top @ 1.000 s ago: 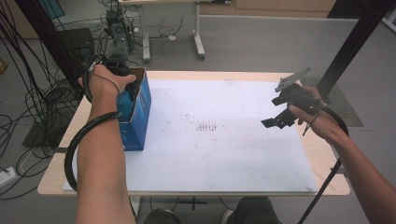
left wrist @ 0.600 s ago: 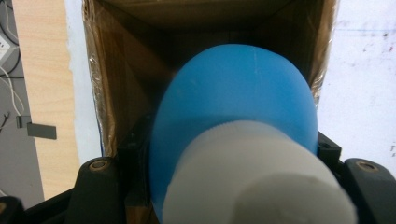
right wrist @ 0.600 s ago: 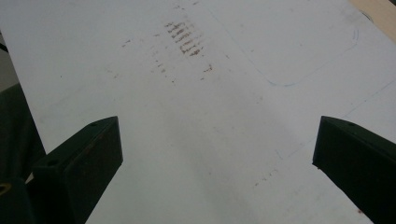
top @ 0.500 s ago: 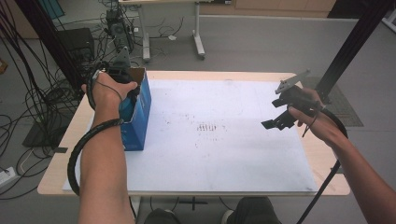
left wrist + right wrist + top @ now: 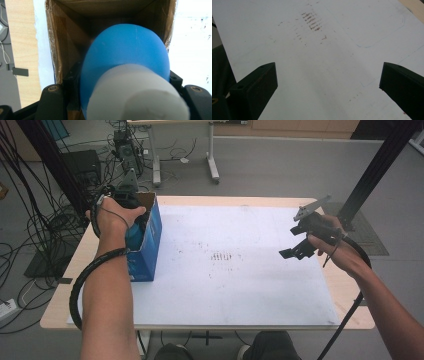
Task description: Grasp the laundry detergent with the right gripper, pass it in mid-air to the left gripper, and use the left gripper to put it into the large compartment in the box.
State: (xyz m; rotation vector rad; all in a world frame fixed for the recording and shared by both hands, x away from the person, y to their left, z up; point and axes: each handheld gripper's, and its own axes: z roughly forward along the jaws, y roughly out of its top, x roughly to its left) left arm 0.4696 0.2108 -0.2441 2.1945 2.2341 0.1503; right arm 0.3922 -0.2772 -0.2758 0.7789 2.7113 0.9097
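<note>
Two tools are in play over the counter [image 5: 240, 322], which is covered by a white sheet [image 5: 235, 285] with faint brown smudges. The left tool [image 5: 125, 82] has its jaws closed on a blue bottle [image 5: 125, 52] with a white cap [image 5: 136, 95]. In the left gripper view the bottle's long axis runs along the tool's own line: the cap end sits nearest the camera, and the rounded blue body points away, into the open mouth of a cardboard box [image 5: 60, 37] directly ahead of the jaws. The box's brown inside walls surround the bottle's far end; whether anything else is in it cannot be told. From the high view, this box [image 5: 150, 240] is blue outside and stands under the left hand [image 5: 112, 217]. The right tool [image 5: 295, 251] is well apart to the other side, raised above the sheet, its jaws spread wide with nothing between them.
</note>
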